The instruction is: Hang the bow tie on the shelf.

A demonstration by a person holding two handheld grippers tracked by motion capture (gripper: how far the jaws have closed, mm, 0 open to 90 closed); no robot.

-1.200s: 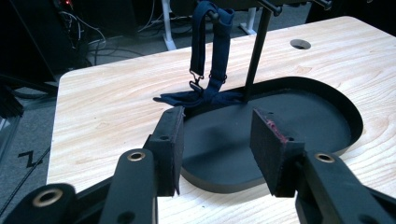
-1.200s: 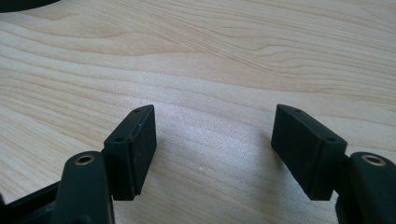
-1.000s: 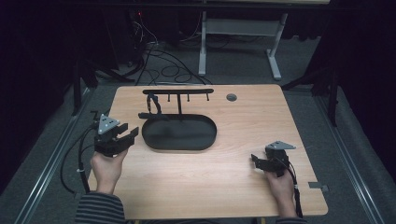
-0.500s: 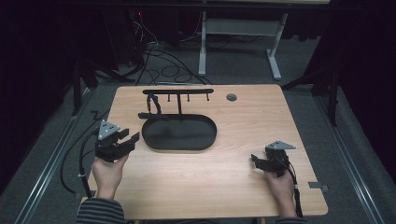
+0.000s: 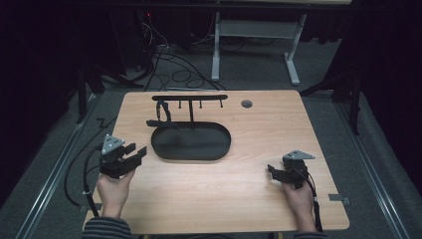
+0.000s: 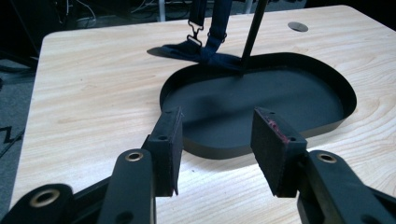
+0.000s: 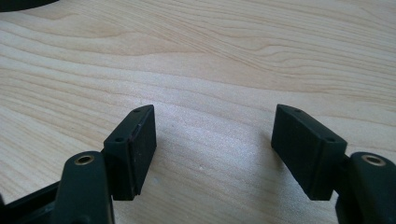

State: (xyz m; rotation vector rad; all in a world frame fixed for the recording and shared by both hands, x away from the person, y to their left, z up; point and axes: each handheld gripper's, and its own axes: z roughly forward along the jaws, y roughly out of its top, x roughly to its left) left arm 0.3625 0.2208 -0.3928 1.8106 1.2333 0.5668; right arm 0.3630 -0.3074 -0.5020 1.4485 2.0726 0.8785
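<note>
A black oval tray [image 5: 191, 144] lies in the middle of the wooden table [image 5: 259, 124]. From its far rim rises a thin post with a black hook bar [image 5: 189, 98] on top. A dark strap with a metal clasp [image 5: 161, 112] hangs from the bar's left end and trails onto the table. My left gripper [image 5: 137, 150] hovers left of the tray, open, jaws pointing at it. In the left gripper view the pads [image 6: 170, 140] stand apart with nothing between them, in front of the tray [image 6: 261, 93] and the strap [image 6: 212, 44]. My right gripper [image 5: 271, 171] rests open near the front right, over bare wood [image 7: 215, 140].
A round cable hole [image 5: 247, 103] sits at the table's far right. Beyond the table, cables [image 5: 169, 59] lie on the floor beside a white desk frame [image 5: 254, 45]. A cable trails from each gripper off the front edge.
My left gripper has drifted slightly toward the near edge of the table. The right gripper has kept still.
</note>
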